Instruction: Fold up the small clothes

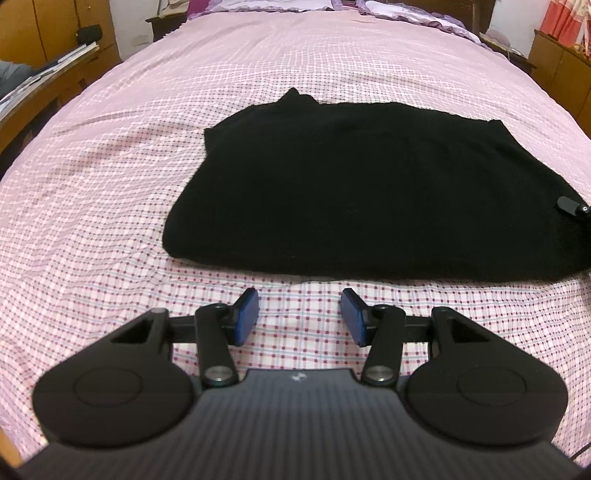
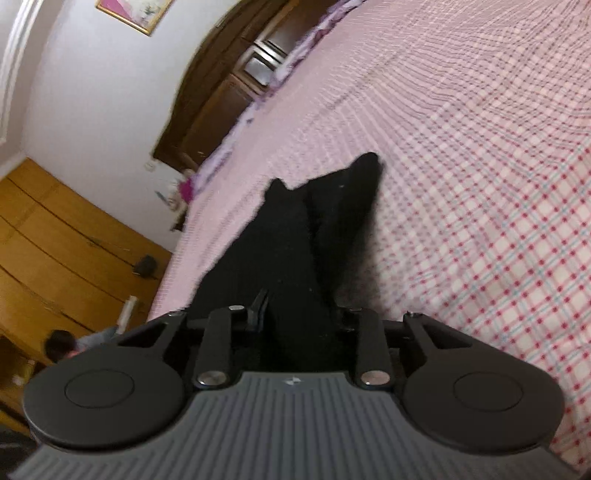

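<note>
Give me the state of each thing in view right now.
Black garment: partly folded, flat on the bed, right edge lifted.
Left gripper: open, empty, just short of the garment.
Right gripper: shut on the garment's edge.
Checked bedsheet: spread, lightly wrinkled.

A pink checked bedsheet [image 1: 110, 221], wooden cupboards [image 2: 55, 240] and a framed picture [image 2: 133, 13].

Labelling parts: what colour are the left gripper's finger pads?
Blue pads, clearest in the left wrist view.

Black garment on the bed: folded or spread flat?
Partly folded: the black garment lies as a compact block, while the right gripper lifts one edge.
</note>
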Demonstrator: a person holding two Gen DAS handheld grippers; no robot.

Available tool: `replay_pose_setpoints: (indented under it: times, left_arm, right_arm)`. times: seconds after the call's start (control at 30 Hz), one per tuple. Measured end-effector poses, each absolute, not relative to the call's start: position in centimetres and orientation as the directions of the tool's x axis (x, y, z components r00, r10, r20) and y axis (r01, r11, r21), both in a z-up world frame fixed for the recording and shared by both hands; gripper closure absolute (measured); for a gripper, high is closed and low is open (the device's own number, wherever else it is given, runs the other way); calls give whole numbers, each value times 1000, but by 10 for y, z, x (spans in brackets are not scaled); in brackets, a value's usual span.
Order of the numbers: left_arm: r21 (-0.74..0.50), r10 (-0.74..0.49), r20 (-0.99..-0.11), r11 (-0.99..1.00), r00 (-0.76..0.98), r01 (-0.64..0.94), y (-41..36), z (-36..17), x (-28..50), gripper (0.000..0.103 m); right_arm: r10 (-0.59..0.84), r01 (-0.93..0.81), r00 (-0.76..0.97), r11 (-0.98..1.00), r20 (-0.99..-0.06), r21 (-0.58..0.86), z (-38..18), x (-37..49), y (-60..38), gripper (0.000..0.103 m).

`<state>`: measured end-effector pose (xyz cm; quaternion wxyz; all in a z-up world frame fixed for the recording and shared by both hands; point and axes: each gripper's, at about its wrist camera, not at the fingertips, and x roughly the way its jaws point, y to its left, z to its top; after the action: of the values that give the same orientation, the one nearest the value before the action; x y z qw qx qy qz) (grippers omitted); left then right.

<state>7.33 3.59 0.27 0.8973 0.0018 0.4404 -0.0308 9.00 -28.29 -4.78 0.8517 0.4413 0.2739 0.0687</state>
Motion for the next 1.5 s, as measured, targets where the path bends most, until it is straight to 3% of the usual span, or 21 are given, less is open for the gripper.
replay_pose_setpoints:
  times: [0.1,0.17,0.23,0.3,0.4,0.67,1.13,1.37,1.5]
  left_arm:
    - [-29,-53,-788,998,613,48,39,3,72,52]
    - [-31,-54,-787,998,614,47,41,4,71,52]
    - [-25,-50,-787,998,614,49,43,4,71,52]
    - [-14,-41,-785,999,618,49,44,6,71,52]
    - [1,-27,-779,999,627,44,49,11,73,52]
    - [43,3,-764,998,646,46,66,32,85,52]
    - [74,30,-715,997,698,33,119,79,108,52]
    - [65,61,-700,998,711,-21,152,86,111,52]
    - [12,50,-691,998,721,-58,170,82,114,52]
  right_arm:
    - [362,136,835,596,-415,792,-48,96,-282,61]
    - [370,133,825,607,-427,783,-50,98,-279,60]
    - [367,126,827,615,-425,778,-51,100,-276,62]
    - [361,120,839,609,-409,784,-49,98,-274,73]
    - [355,95,855,610,-378,787,-41,95,-271,77]
    - [363,50,871,605,-331,795,-13,102,-256,79]
    - [414,-84,863,685,-292,723,85,137,-164,81]
    - [475,-181,813,757,-338,628,113,159,-72,81]
    - [502,-226,757,801,-417,555,108,173,-14,81]
